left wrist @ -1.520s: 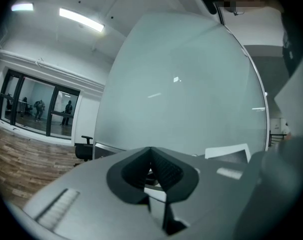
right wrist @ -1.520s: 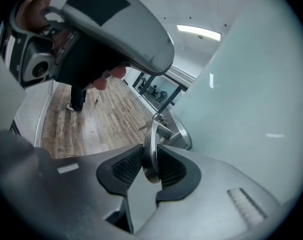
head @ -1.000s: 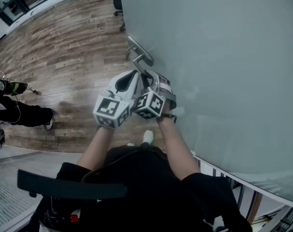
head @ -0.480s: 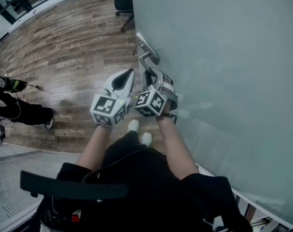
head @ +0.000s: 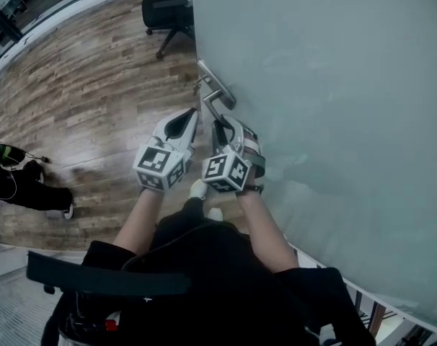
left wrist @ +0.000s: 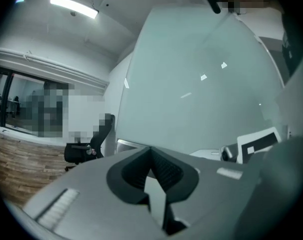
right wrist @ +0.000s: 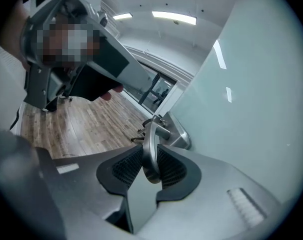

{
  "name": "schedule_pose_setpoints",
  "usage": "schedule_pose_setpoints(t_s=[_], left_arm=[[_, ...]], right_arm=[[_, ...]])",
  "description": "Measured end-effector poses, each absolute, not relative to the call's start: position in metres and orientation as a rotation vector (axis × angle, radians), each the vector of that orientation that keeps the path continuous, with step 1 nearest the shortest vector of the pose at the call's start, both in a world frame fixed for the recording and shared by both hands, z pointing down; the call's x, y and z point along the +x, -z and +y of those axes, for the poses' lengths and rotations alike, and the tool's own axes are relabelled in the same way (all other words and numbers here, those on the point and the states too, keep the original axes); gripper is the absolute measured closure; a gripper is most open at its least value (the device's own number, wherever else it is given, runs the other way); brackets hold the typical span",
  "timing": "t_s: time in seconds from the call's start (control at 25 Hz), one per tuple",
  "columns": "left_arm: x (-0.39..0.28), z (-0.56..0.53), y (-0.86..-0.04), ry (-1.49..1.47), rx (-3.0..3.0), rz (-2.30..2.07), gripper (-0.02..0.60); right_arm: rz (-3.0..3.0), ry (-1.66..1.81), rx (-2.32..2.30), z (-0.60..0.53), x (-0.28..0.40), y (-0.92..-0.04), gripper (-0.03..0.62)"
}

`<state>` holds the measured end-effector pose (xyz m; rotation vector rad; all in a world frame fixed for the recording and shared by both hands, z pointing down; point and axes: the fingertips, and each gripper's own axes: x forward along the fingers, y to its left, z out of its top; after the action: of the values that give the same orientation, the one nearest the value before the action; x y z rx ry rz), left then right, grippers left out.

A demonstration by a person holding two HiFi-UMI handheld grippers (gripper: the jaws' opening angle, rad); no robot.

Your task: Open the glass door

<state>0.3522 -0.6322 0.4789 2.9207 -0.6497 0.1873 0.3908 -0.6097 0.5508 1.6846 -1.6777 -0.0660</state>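
The big glass door point(head: 334, 85) stands on your right, your left hand-held gripper point(head: 192, 116) hangs shut and empty beside it, and your right hand-held gripper point(head: 220, 123), the nearer one, squeezes the metal handle point(head: 217, 92), whose bar points back toward you.

Frosted glass door point(head: 327, 85) walls off the right; wooden floor point(head: 96, 92) lies open left, office chair point(head: 164, 11) beyond.

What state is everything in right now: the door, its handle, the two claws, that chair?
glass door: seemingly swung open, free edge clear
door handle: clamped by the right gripper
right gripper: shut on the door handle
left gripper: shut, empty
office chair: upright, unoccupied
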Motion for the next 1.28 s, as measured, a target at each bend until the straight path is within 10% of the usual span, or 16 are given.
schedule_pose_setpoints(t_s=[1.28], left_arm=[[0.503, -0.663, -0.515, -0.230, 2.994, -0.109, 0.583]], right_arm=[[-1.528, -0.035, 1.829, -0.627, 0.529, -0.583, 0.503]])
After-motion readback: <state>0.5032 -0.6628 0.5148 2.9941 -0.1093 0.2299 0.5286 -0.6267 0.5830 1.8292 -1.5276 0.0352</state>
